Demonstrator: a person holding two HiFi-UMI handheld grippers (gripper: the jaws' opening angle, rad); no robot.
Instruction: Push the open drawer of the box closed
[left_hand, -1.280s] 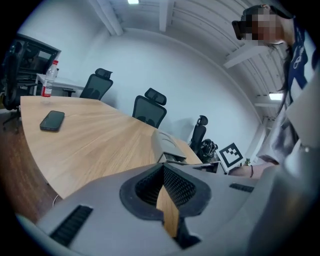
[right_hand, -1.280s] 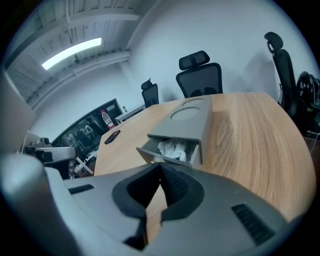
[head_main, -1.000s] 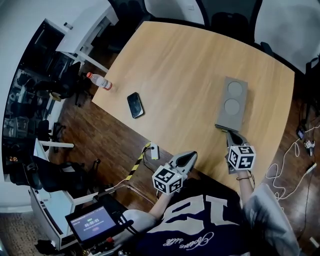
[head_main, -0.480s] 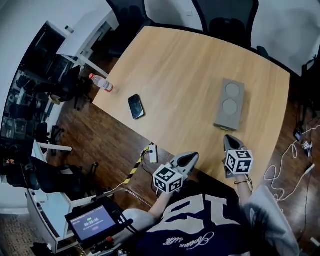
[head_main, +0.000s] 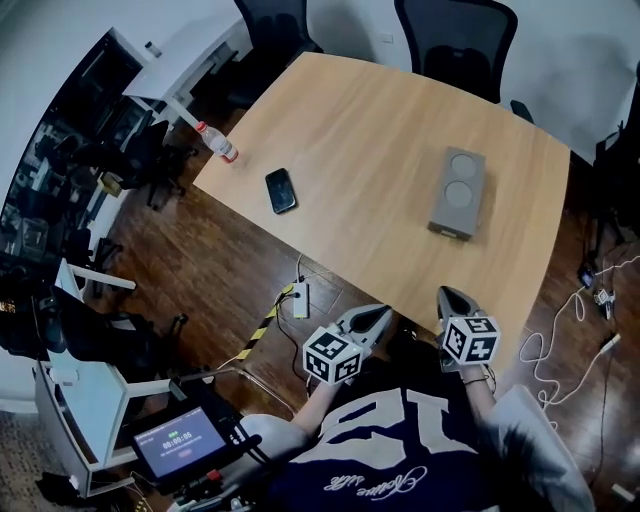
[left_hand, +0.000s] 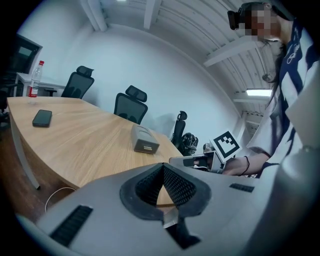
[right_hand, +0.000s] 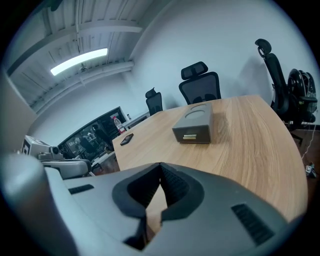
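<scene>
The grey box (head_main: 458, 192) lies on the wooden table (head_main: 360, 150), two round recesses on its top. In the right gripper view the box (right_hand: 195, 127) shows its drawer front flush with the body, a small brass handle on it. The box (left_hand: 145, 140) also shows in the left gripper view. My right gripper (head_main: 448, 295) is shut and empty, held off the table's near edge, well short of the box. My left gripper (head_main: 378, 313) is shut too, beside it and below the table edge. Their jaw tips (left_hand: 163, 166) (right_hand: 160, 165) meet with nothing between them.
A black phone (head_main: 280, 190) and a plastic bottle (head_main: 217, 142) sit at the table's left side. Office chairs (head_main: 455, 40) stand at the far edge. A power strip (head_main: 300, 298) and cables (head_main: 590, 300) lie on the dark floor. A small screen (head_main: 180, 440) is at lower left.
My right gripper has drawn back from the box's near end toward the person, off the table edge. The left gripper has barely moved.
</scene>
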